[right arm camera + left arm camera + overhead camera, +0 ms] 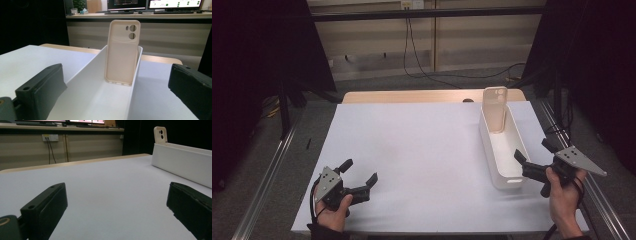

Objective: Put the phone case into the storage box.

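Phone case stands upright against the far end wall of the white tray on the desk. We judge it light, flexible and slightly slippery; grip its top edge. Right gripper and left gripper jaws are apart, empty.

A white sheet covers most of a pale wooden table. Beyond it, grey carpet runs to a beige wall, where a black cable hangs from a socket and loops over the floor. Metal rails flank the table, and monitors glow on a far desk
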Motion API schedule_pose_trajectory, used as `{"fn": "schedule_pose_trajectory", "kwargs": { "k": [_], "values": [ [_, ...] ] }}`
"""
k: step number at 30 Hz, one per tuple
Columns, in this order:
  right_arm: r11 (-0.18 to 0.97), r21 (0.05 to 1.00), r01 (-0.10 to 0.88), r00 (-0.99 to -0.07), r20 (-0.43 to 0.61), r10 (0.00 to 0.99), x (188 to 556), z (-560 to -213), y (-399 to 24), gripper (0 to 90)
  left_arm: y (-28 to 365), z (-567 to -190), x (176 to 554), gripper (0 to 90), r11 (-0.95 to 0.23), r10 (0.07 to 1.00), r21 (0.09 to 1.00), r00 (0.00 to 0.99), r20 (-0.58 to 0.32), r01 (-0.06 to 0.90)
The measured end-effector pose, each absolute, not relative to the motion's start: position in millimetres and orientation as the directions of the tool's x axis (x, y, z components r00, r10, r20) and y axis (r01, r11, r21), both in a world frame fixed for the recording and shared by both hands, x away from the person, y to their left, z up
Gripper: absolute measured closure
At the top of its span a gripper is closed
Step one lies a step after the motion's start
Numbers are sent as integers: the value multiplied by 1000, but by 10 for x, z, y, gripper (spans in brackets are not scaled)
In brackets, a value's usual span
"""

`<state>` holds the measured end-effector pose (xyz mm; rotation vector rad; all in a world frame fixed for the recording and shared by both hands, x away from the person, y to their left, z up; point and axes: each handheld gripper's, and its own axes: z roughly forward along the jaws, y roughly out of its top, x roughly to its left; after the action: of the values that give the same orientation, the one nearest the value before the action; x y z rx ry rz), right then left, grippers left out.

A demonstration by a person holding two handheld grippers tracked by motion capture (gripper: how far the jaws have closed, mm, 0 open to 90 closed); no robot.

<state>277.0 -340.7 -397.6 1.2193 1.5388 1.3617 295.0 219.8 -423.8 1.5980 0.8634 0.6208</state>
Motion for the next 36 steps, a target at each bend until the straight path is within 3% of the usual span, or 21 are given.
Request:
{"fn": "schedule_pose_trajectory", "kwargs": {
  "k": [19, 36],
  "values": [
    [-21, 984, 179, -269, 69, 961, 2265, -4093, -3418, 0, 2227, -4239, 2882, 30, -74, 822, 978, 567, -50, 193],
    [-13, 980, 200, -256, 64, 965, 2134, -4224, -3426, 0, 2250, -4244, 2828, 30, -75, 827, 977, 559, -51, 200]
  ]
}}
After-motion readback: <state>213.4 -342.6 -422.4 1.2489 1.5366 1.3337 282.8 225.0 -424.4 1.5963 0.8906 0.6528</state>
